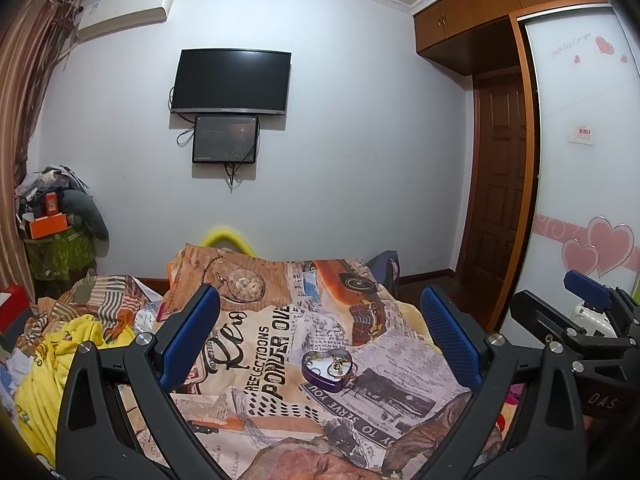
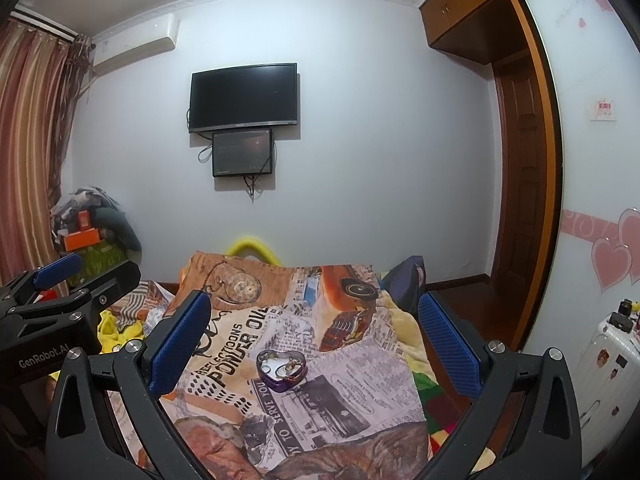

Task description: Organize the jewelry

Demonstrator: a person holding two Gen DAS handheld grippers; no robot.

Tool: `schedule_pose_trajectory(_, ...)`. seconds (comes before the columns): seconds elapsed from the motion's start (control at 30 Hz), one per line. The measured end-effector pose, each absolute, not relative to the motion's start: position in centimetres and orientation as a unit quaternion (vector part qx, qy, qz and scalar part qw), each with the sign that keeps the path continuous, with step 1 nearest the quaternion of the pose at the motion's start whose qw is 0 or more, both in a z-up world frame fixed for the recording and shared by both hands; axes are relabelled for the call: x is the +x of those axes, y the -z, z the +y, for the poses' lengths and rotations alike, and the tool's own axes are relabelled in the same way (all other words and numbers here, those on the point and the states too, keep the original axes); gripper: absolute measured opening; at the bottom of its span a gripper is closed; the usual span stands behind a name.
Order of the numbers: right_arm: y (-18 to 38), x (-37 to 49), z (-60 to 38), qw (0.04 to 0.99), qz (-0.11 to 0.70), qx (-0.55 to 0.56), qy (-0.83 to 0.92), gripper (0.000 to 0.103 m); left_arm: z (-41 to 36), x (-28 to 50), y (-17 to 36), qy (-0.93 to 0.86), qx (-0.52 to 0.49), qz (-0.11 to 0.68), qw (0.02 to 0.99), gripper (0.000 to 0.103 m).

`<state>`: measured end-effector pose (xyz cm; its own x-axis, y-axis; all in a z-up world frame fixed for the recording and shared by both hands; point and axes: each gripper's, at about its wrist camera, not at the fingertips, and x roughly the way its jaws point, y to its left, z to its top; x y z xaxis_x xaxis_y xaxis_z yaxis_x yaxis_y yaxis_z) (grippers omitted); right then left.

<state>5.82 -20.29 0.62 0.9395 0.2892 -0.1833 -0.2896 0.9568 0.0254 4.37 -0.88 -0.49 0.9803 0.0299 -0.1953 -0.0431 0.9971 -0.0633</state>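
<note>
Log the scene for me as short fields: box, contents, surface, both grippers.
box: purple heart-shaped tin, lid off, none seen
contents: small jewelry pieces, tangled, too small to name
surface: printed blanket on the bed
left gripper: open, empty, apart from the tin
right gripper: open, empty, apart from the tin

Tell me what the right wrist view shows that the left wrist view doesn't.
Only the right wrist view shows the white suitcase by the wardrobe and the left hand-held gripper at its left edge. Only the left wrist view shows the heap of yellow clothing in full and the right hand-held gripper at its right edge. Both show the purple heart-shaped tin of jewelry, open on the printed blanket, and the wall TV.
</note>
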Motion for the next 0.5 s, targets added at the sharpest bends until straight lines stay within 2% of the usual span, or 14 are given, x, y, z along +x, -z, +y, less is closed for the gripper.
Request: schedule_pose_trajectory(0.5, -0.56, 6.52, -20.44, 0.984, 0.103, 0.002, -0.146, 0.103, -0.69, 4.94, 0.91, -0.007, -0.033, 0.104, 0.994, 0.101)
